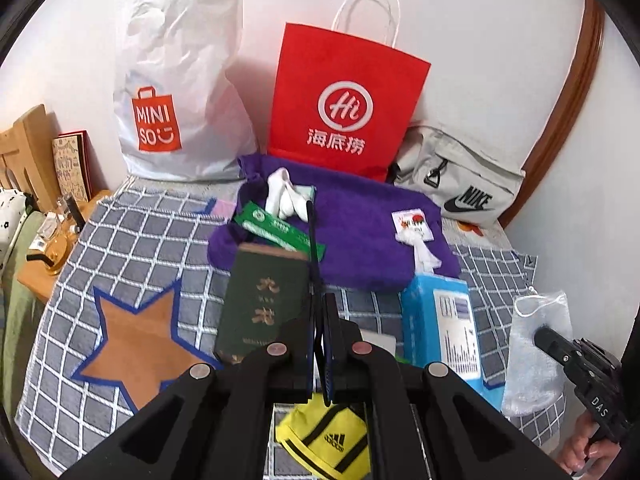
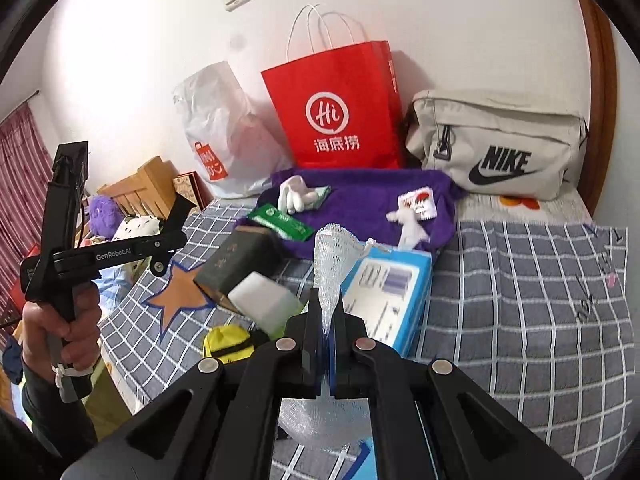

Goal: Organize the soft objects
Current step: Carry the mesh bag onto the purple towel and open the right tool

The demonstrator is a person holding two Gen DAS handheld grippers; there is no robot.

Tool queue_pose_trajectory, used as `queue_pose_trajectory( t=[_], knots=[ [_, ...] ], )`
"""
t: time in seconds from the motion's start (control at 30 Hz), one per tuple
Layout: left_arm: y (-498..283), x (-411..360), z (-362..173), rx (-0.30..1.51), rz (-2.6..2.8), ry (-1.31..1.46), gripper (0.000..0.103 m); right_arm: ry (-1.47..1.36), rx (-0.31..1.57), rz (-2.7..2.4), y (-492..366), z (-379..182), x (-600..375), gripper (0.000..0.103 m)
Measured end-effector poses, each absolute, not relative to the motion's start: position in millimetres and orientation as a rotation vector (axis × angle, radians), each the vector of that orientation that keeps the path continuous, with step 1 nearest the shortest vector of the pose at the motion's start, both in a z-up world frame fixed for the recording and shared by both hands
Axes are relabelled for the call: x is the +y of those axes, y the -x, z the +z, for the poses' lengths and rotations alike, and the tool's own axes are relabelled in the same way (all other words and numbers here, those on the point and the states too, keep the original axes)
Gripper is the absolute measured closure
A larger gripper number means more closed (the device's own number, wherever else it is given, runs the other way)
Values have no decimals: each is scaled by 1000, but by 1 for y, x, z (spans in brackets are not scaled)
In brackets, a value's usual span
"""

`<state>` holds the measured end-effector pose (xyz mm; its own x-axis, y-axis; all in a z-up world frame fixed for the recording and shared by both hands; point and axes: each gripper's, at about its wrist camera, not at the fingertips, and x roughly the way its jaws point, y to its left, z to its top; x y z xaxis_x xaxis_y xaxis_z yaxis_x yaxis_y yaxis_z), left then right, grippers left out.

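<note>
- While I am holding my right gripper (image 2: pixel 326 332) closed on the white foam-net sleeve (image 2: pixel 330 256), its mesh is standing up between my fingers at the centre of the right wrist view, with more of it bunching below them.
- From the left wrist view, the same sleeve is hanging at the right edge of the frame, above the grey checked bedspread (image 1: pixel 132 240).
- I am judging this netting as very light, limp and springy: it is likely compressing to almost nothing, so a pinch across a gathered fold should be holding better than one on a single strand, which could be tearing or slipping.
- My left gripper (image 1: pixel 320 320) is showing its jaws pressed together with a thin black strap (image 1: pixel 312 236) running up from between them; whether I am truly pinching it, I cannot tell.
- Behind, the purple fleece cloth (image 1: pixel 360 224) is lying below the red paper bag (image 1: pixel 344 96) at upper centre; being floppy, it would be wanting a grip at a corner.
</note>
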<state>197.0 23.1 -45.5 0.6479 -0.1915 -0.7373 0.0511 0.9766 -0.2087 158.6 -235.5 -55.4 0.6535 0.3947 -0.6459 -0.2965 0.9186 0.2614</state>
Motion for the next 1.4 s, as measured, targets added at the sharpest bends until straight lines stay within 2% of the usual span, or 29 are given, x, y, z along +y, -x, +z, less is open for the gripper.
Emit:
queue_pose_trajectory(
  t=[0.57,1.4],
  knots=[
    [-264,34,-50,855,-133,152,98,-41,738,350,-233,-47,-225,101],
    [-370,23,-105,982,-207,146,98,-2,840,366,-356,-98,-214,101]
  ],
)
